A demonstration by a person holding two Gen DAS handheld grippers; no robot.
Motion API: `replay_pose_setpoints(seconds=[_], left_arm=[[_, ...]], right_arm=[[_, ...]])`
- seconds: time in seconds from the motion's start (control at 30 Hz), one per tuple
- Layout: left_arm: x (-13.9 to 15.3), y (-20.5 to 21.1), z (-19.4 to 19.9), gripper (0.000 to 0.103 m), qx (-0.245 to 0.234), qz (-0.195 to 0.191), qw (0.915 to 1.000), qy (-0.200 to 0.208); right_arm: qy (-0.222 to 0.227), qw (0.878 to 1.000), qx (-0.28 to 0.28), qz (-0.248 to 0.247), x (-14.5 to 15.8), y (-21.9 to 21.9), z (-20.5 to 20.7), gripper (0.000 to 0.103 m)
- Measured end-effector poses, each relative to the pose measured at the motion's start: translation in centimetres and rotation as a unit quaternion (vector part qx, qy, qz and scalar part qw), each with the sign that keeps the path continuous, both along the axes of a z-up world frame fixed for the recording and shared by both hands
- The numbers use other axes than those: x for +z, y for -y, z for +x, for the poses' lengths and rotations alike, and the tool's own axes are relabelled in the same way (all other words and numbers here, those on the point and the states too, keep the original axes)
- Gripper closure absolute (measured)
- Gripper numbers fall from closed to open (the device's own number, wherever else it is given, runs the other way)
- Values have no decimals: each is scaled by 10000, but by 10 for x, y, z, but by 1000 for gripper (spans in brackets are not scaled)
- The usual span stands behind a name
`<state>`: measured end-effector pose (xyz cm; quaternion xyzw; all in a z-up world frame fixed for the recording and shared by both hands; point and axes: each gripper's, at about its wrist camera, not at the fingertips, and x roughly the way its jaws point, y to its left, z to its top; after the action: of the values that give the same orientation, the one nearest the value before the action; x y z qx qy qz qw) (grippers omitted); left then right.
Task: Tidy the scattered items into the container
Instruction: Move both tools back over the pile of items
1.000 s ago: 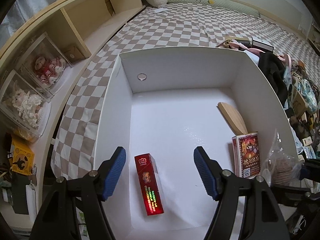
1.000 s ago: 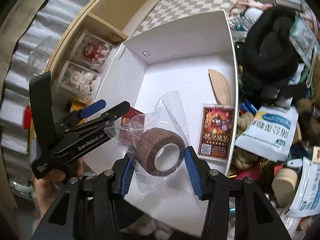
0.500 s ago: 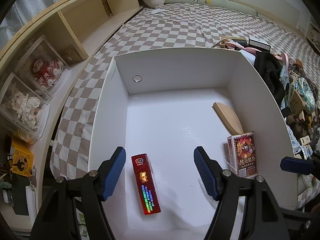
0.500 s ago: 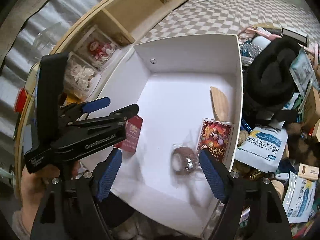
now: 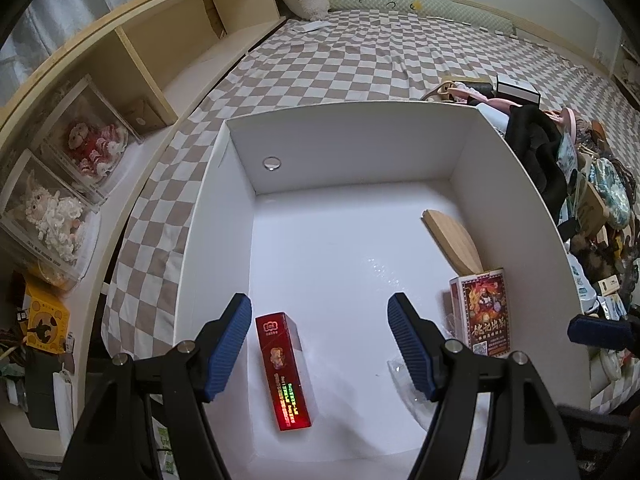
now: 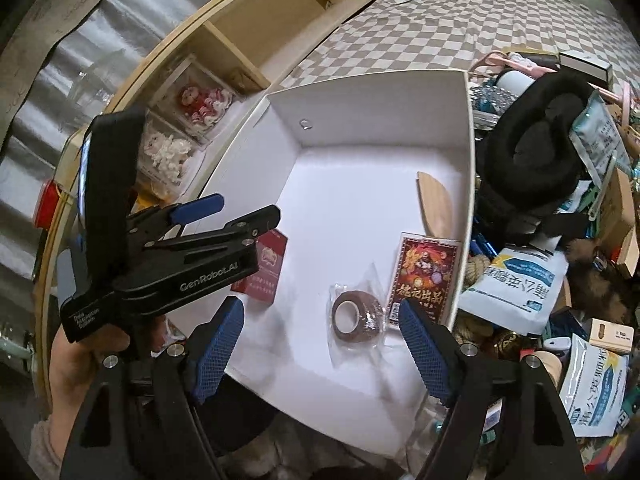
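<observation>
Nearest the right wrist camera, the right gripper (image 6: 320, 346) stands wide apart with nothing between its blue pads, hovering over the near edge of the white box (image 6: 469, 152). Just beyond it, the brown tape roll (image 6: 357, 315) in clear wrap lies on the box floor, touching the red card pack (image 6: 425, 273). Further left, the left gripper (image 5: 320, 344) hangs open and empty above the red carton (image 5: 283, 364). Farther back, a wooden piece (image 5: 454, 242) rests against the right wall.

Counted inside the white box (image 6: 466, 152): one red pack (image 6: 267, 266), one card box (image 6: 424, 272), one tape roll (image 6: 356, 316), one wooden piece (image 6: 434, 204).
</observation>
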<state>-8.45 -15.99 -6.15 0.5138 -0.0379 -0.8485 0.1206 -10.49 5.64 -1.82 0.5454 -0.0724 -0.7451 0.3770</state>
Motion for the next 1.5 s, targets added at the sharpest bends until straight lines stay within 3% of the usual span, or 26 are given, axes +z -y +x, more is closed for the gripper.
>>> replay_pose_setpoints(seconds=[0.13, 0.2, 0.27, 0.37, 0.57, 0.9, 1.2, 1.5], left_arm=[[5, -9, -2, 32, -65, -177, 9998, -101], [7, -14, -3, 16, -89, -267, 9995, -166], [10, -17, -3, 11, -91, -361, 9989, -271], [14, -24, -5, 11, -153, -426, 9983, -358], [18, -34, -9, 3, -227, -284, 9985, -415], [25, -52, -15, 0, -331, 44, 9981, -521], [30, -71, -19, 0, -556, 136, 9963, -644], [32, -97, -25, 0, -777, 290, 9940, -718]], right_arm=[[-52, 9996, -280, -17, 1, -11, -5, 20], [-88, 9994, -323, -22, 5, -15, -6, 10], [-324, 9982, -472, 154, 10, -19, -7, 0], [-546, 9966, -562, 244, 15, -27, -9, 0], [-720, 9928, -909, 297, 20, -46, -16, 0], [-997, 9864, -1255, 377, 27, -76, -22, 0], [-1715, 9668, -1827, 503, 43, -116, -22, 0], [-1529, 9571, -2402, 540, 45, -169, -36, 0]])
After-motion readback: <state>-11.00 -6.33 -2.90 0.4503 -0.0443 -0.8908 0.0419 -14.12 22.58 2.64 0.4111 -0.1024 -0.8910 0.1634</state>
